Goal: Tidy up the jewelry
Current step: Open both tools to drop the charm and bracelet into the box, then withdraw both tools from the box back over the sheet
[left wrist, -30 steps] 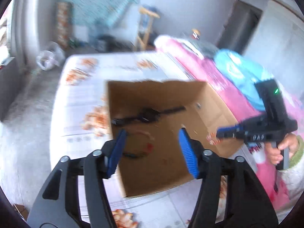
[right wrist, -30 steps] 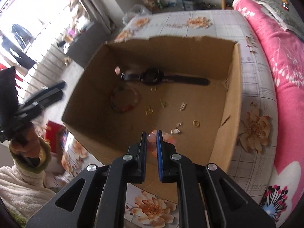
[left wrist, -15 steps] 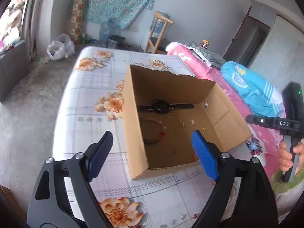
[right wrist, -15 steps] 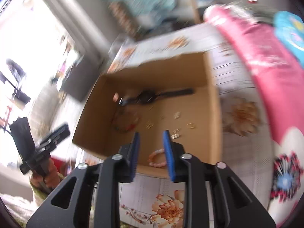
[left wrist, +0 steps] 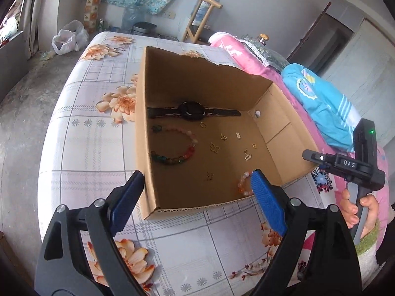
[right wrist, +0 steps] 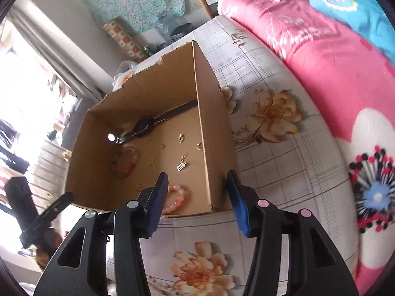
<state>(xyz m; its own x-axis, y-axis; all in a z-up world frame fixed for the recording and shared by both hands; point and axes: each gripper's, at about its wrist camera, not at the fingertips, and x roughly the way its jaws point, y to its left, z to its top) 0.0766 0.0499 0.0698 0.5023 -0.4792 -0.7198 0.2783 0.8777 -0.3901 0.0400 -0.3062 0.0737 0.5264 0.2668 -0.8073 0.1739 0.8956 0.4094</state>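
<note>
Pink bracelet (right wrist: 175,198) whole only from right wrist.

Right gripper (right wrist: 196,198) wide apart, empty, above cardboard box (right wrist: 212,133); pink bracelet (right wrist: 175,198) inside near corner.

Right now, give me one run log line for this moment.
left gripper: open, empty | right gripper: open, empty | pink bead bracelet: lying in cardboard box | wristwatch: in box

An open cardboard box (left wrist: 205,93) is seen at frame centre. A black watch (left wrist: 192,111) is laid flat along its far wall, a multicoloured bead bracelet (left wrist: 174,145) below it, small gold charms (left wrist: 214,148) scattered to the right. A pink bead bracelet (right wrist: 175,196) is placed at the near wall.
</note>
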